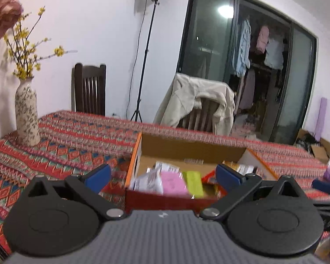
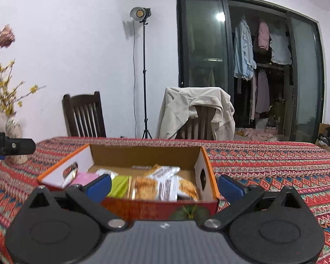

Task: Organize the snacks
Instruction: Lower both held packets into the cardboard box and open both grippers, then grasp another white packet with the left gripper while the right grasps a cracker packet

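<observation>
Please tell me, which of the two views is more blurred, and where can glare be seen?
Left wrist view: the snack packets and the box are smeared by motion. Right wrist view: sharper, packets only slightly soft. Both views: a ceiling light glares on the glass door; fisheye bends the frame.

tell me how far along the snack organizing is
Looks mostly done: the cardboard box already holds the pink packet, green packet and orange-and-white packets. Left gripper and right gripper are open, holding nothing. No loose snacks show on the tablecloth.
</observation>
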Demonstrator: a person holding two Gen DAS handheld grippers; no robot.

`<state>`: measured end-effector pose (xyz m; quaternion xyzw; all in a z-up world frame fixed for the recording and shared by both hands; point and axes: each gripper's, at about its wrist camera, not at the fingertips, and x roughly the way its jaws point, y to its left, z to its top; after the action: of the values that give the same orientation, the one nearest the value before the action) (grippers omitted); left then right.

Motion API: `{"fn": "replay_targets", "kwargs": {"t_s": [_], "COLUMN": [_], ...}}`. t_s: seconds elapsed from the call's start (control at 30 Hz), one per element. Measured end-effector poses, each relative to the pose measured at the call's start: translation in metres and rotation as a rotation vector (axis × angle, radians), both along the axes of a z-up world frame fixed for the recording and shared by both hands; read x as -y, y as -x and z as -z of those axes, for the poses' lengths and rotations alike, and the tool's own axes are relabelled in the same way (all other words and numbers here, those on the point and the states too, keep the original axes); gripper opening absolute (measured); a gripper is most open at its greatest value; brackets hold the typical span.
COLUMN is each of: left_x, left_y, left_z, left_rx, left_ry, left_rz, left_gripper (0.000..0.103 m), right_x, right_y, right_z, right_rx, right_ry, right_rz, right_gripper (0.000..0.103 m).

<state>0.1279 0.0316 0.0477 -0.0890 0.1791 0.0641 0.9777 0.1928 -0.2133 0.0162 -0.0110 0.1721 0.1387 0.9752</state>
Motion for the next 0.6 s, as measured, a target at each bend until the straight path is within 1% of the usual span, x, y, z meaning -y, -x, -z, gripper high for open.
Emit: {"fn": "replay_targets", "kwargs": {"t_s": [0.13, 0.27, 0.4, 0.6], "left_x": [-0.004, -0.013, -0.015, -0.013], "left_y": [0.009, 0.017, 0.023, 0.026], "left_z": [0.021, 0.043, 0.055, 0.059], "left_rx": [-0.064, -0.12, -0.141, -0.131], "left_ry": [-0.025, -0.003, 0.005, 0.005], "left_rz": [0.01, 0.021, 0.04, 0.044], "left_gripper": [0.103, 0.103, 0.103, 0.103], "right_x": [0.007, 0.015, 0.024, 0.041], "right_y": [0.012, 0.02, 0.027, 0.027], "right_z": [0.01, 0.024, 0.038, 0.054], "right_rx": [-0.042, -0.101, -0.164, -0.264], "right_ry": [0.026, 0.067, 0.09, 0.068], "right_rz": [-0.021, -0.014, 0.002, 0.013], "right_gripper": [0.103, 0.103, 0.103, 0.103]}}
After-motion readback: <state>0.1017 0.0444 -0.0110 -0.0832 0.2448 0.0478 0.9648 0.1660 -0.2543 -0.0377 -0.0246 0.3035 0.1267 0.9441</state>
